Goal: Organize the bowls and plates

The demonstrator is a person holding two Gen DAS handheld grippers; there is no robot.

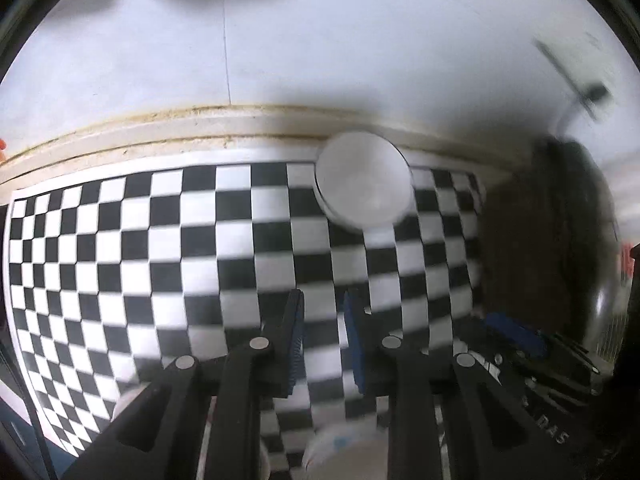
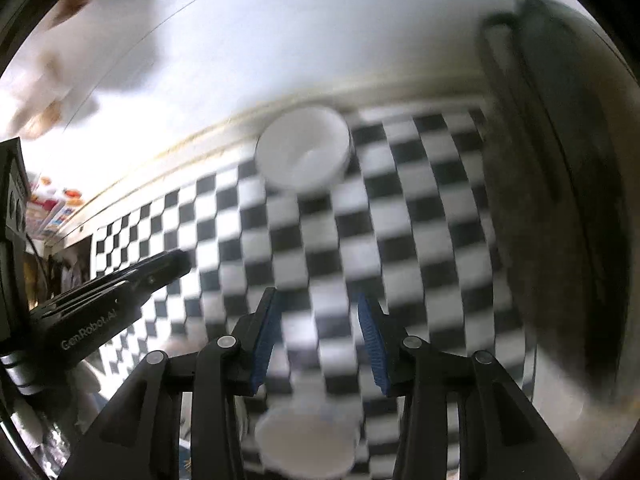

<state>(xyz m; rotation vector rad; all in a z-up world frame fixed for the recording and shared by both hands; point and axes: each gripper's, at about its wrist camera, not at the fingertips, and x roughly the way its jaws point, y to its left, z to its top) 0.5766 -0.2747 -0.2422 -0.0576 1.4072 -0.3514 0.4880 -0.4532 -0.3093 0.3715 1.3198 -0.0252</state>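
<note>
A white bowl (image 1: 364, 180) sits at the far edge of the black-and-white checkered mat (image 1: 160, 240), near the wall. It also shows in the right wrist view (image 2: 304, 148). A second white bowl (image 2: 306, 446) lies close below my right gripper (image 2: 320, 304), blurred. My left gripper (image 1: 322, 300) is open and empty, hovering over the mat well short of the far bowl. My right gripper is open and empty. The left gripper also shows at the left of the right wrist view (image 2: 120, 292).
A large dark round object (image 2: 560, 200) stands at the mat's right edge; it also shows in the left wrist view (image 1: 552, 240). The pale wall (image 1: 280, 40) and its ledge run behind the mat. Clutter (image 2: 52, 208) lies at far left.
</note>
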